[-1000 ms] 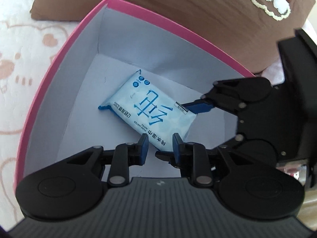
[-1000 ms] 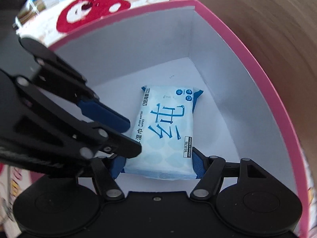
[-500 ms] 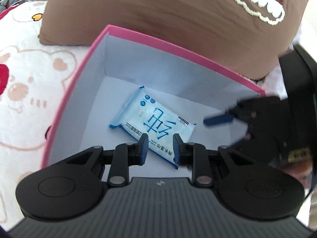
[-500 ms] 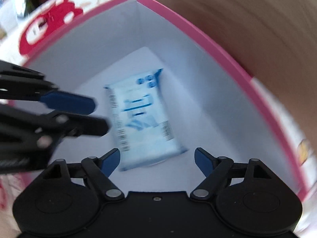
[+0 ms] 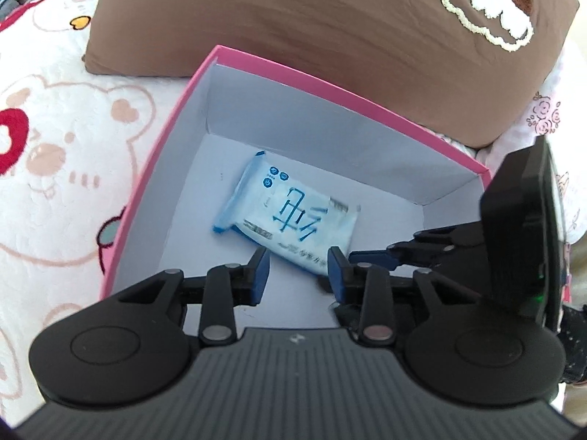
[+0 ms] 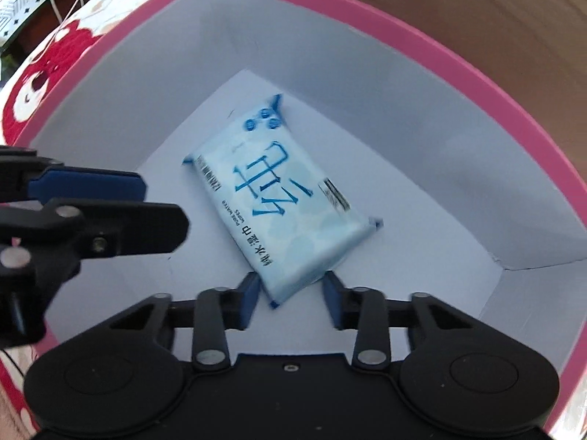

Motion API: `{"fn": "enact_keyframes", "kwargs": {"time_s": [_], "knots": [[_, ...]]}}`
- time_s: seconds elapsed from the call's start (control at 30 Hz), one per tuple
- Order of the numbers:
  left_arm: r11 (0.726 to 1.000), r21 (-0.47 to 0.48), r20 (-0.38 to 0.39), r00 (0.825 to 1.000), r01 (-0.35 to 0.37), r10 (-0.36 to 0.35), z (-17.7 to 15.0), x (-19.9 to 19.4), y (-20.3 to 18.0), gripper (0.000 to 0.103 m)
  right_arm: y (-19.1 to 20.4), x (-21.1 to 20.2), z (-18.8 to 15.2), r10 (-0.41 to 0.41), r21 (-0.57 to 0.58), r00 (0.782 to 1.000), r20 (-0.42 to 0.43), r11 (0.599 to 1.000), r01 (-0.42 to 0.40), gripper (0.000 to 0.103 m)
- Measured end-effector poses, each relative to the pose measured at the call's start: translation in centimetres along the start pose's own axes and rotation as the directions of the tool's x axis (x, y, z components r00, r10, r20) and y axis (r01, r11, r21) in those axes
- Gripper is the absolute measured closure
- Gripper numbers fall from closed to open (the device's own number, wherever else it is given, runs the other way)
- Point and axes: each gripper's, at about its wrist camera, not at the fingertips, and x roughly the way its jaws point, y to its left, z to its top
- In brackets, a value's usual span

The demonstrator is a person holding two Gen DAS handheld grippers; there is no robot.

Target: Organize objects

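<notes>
Left wrist view: a brown fabric pillow with a white embroidered patch (image 5: 330,29) lies on a white plush blanket printed with pink bears (image 5: 66,168). Against the pillow sits an open pink cardboard box with a white interior (image 5: 154,168). One light-blue plastic pack of wet wipes (image 5: 290,216) lies flat on the box floor, near the centre. Left gripper (image 5: 298,271): jaws slightly apart and opening, above the pack, holding nothing. Right gripper (image 6: 288,295): jaws at their narrowest, empty, above the pack's near end.
</notes>
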Motion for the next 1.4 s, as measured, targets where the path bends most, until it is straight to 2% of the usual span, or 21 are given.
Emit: {"fn": "enact_keyframes", "kwargs": {"time_s": [0.1,0.27,0.43,0.53,0.63,0.67,0.73,0.83,1.13,1.3,1.4], "knots": [[1.000,-0.005,-0.004,1.000,0.003,-0.003,-0.3,0.0,-0.1,0.069,-0.2,-0.5,-0.2,-0.062,-0.007,0.998,0.025,0.998,0.062,0.073],[1.000,0.007,-0.010,1.000,-0.018,0.018,-0.4,0.8,-0.1,0.067,-0.8,-1.1,-0.7,-0.049,0.019,0.998,0.028,0.999,0.049,0.073],[1.000,0.014,-0.013,1.000,-0.020,0.020,-0.6,0.5,-0.6,0.062,-1.3,-4.1,-2.7,0.034,0.067,0.995,0.090,0.997,-0.041,0.070],[0.999,0.036,-0.011,1.000,-0.029,0.029,-0.8,0.1,-1.5,0.060,-1.1,-6.6,-4.4,0.045,0.065,0.988,0.145,0.996,-0.055,0.069],[0.995,0.079,-0.001,0.998,-0.066,0.067,-1.3,-0.8,-2.8,0.056,-1.4,-8.3,-4.9,0.053,0.073,0.981,0.185,0.995,-0.068,0.068],[0.994,0.090,0.003,0.998,-0.064,0.064,-1.5,-1.2,-3.3,0.052,-0.7,-7.6,-5.0,0.053,0.070,0.979,0.198,0.995,-0.068,0.067],[0.992,0.109,-0.002,0.998,-0.059,0.060,-1.8,-1.9,-4.2,0.048,-0.5,-8.9,-5.9,0.049,0.063,0.974,0.220,0.996,-0.064,0.066],[0.990,0.116,-0.004,0.997,-0.074,0.075,-2.3,-2.7,-5.5,0.047,0.2,-9.2,-6.7,0.040,0.047,0.968,0.250,0.997,-0.054,0.066],[0.979,0.176,0.001,0.995,-0.102,0.103,-3.6,-6.2,-9.3,0.040,-0.4,-13.3,-9.6,0.006,0.063,0.960,0.282,0.998,-0.025,0.063],[0.971,0.214,0.024,0.994,-0.109,0.107,-4.3,-8.9,-11.2,0.032,-1.5,-16.1,-11.5,-0.011,0.079,0.952,0.307,0.997,-0.014,0.057],[0.957,0.251,0.031,0.990,-0.143,0.140,-4.8,-10.1,-12.7,0.028,-2.0,-17.6,-12.6,-0.012,0.077,0.952,0.307,0.997,-0.012,0.053]]}}
